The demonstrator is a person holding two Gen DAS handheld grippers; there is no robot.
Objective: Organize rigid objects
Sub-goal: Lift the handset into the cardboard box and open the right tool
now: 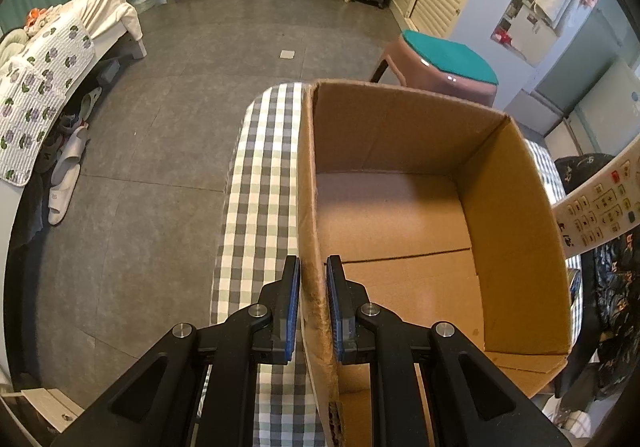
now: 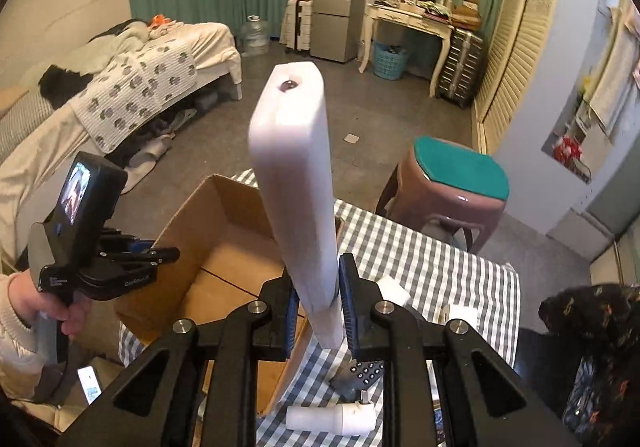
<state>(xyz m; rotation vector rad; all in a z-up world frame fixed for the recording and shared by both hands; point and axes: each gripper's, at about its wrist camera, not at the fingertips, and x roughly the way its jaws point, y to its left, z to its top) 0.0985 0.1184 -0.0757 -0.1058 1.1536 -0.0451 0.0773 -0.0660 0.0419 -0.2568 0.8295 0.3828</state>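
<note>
An open cardboard box [image 1: 400, 207] stands on a checked tablecloth [image 1: 260, 187]; its inside looks empty. My left gripper [image 1: 313, 307] is shut on the box's left wall, one finger on each side. My right gripper [image 2: 318, 307] is shut on a white remote control [image 2: 298, 175] and holds it raised, beside the box [image 2: 216, 247] on its right. The remote's button face shows at the right edge of the left wrist view [image 1: 600, 203]. The left gripper [image 2: 132, 259] shows at the box's near wall in the right wrist view.
On the cloth [image 2: 440, 275] under my right gripper lie a dark remote [image 2: 360, 375], a white plug adapter [image 2: 332, 419] and small white blocks [image 2: 394, 289]. A pink stool with a teal seat [image 2: 452, 183] stands beyond the table. A bed [image 2: 120, 87] lies at the left.
</note>
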